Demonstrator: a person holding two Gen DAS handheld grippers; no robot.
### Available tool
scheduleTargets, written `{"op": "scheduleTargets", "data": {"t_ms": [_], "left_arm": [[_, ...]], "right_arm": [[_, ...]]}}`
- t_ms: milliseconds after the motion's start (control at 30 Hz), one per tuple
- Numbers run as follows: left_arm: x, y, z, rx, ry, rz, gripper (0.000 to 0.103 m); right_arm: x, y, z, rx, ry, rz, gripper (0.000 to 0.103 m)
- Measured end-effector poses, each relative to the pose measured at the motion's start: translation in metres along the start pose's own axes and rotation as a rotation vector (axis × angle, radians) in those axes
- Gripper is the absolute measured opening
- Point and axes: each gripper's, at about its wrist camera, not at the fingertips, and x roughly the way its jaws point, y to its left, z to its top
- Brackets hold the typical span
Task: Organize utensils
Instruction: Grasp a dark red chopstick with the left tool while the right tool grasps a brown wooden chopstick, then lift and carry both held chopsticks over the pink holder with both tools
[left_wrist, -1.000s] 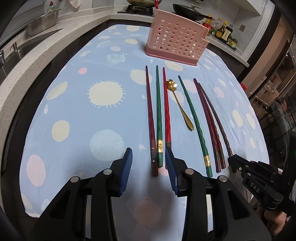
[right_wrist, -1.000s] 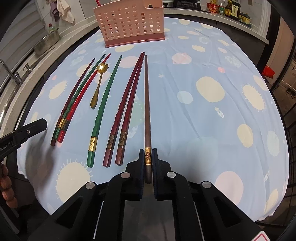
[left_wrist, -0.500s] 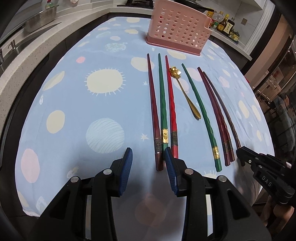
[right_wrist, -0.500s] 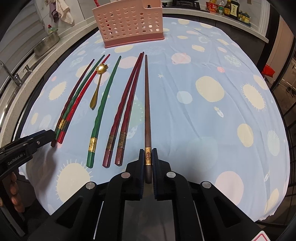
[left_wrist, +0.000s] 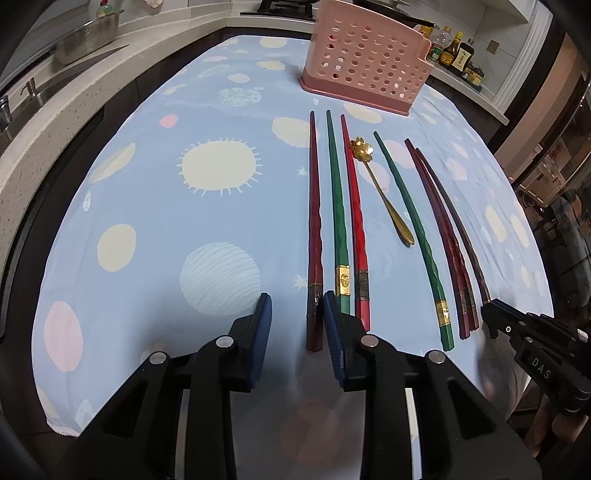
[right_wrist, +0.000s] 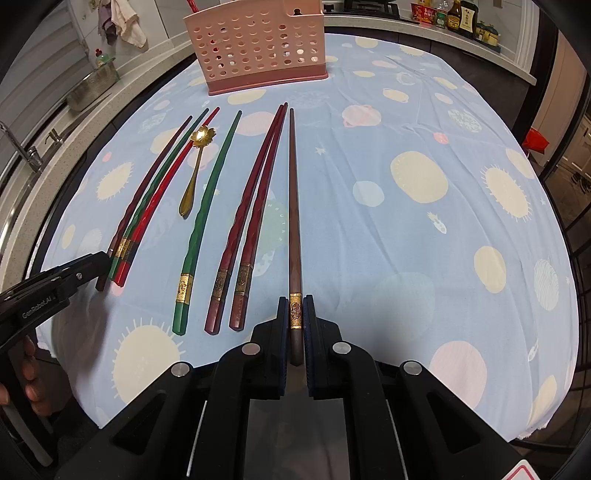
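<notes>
Several chopsticks and a gold spoon (left_wrist: 380, 192) lie in a row on the blue tablecloth (left_wrist: 166, 221). My left gripper (left_wrist: 297, 317) is open, its jaws on either side of the butt end of a dark red chopstick (left_wrist: 314, 236), with a green (left_wrist: 338, 221) and a red chopstick (left_wrist: 356, 229) just right of it. My right gripper (right_wrist: 295, 317) is shut on the butt end of a brown chopstick (right_wrist: 293, 206), which still lies along the cloth. A pink perforated utensil holder (right_wrist: 258, 48) stands at the far end; it also shows in the left wrist view (left_wrist: 365, 74).
A green chopstick (right_wrist: 208, 218) and a pair of dark red ones (right_wrist: 251, 218) lie between the two grippers. A sink and a metal colander (left_wrist: 85, 44) are on the counter to the left. Sauce bottles (right_wrist: 458, 14) stand at the back right.
My left gripper has moved forward, so the dark red chopstick's end now lies between its open jaws. My right gripper stays shut on the brown chopstick without moving.
</notes>
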Motion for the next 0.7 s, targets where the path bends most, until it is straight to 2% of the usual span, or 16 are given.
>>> {"op": "scheduleTargets", "data": {"t_ms": [333,433,700], "left_arm": [[0.0026,-0.0057,0.0011,0.023,-0.009,0.011,0.027],[0.0027,-0.0049,0.0003,0.019,-0.003,-0.020,0.010],[0.0011,-0.0066,-0.0022,0.014,0.001,-0.062,0.007]], "right_arm": [[0.0003,0.0000,0.0000,0.001,-0.001,0.000,0.007],[0.0006,-0.0001,0.0000,0.001,-0.001,0.000,0.007],[0.0003,0.0004,-0.0004,-0.002,-0.004,-0.002,0.007]]}}
